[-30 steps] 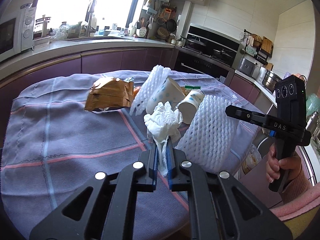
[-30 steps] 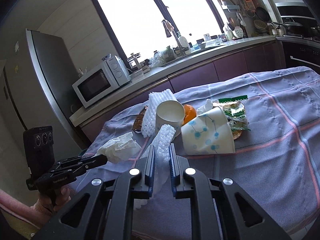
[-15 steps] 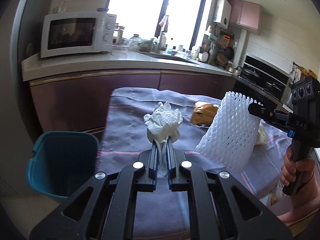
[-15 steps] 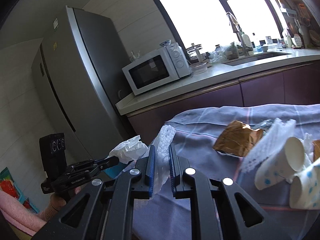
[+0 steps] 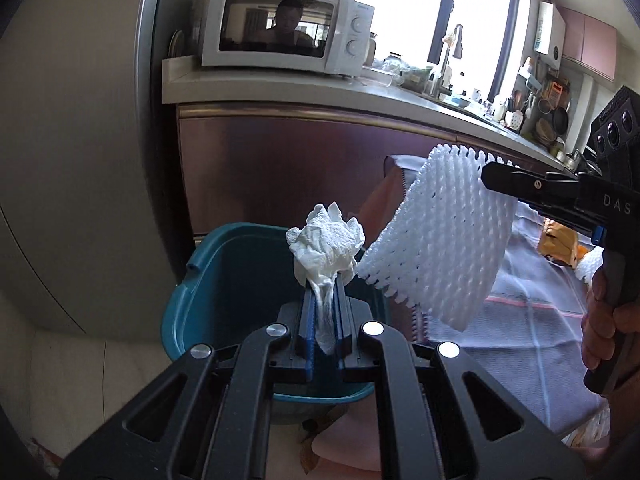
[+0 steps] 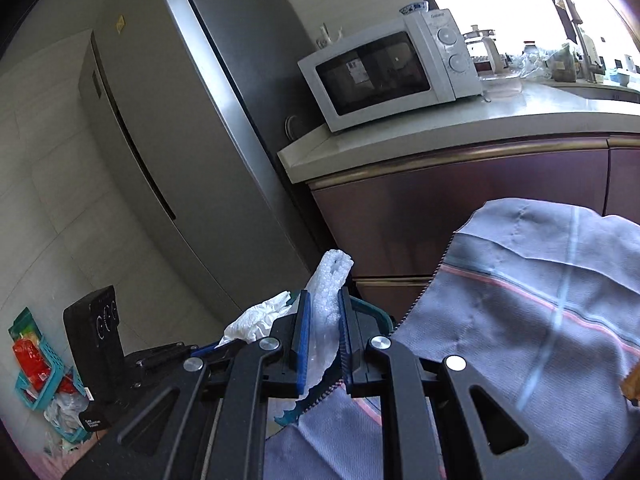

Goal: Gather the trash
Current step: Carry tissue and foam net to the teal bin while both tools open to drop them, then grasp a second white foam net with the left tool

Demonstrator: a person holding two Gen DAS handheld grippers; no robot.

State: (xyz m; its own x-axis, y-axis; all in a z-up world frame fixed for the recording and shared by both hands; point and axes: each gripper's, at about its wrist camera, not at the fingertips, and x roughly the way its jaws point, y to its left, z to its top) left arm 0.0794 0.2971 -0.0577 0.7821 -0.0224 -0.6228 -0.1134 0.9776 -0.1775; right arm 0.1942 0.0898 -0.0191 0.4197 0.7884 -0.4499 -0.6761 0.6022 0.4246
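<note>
Our left gripper clamps crumpled tissue above teal bin; right gripper pinches foam net just beside bin.

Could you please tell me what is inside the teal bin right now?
The visible part of the teal bin looks bare; the left gripper, its crumpled tissue and the foam net cover the rest.

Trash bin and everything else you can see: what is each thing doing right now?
Trash bin: upright, open top.
Crumpled tissue: pinched, over the bin.
Foam net: pinched, hanging beside the tissue.
Left gripper: shut on the tissue.
Right gripper: shut on the net.
Microwave: door closed.
</note>
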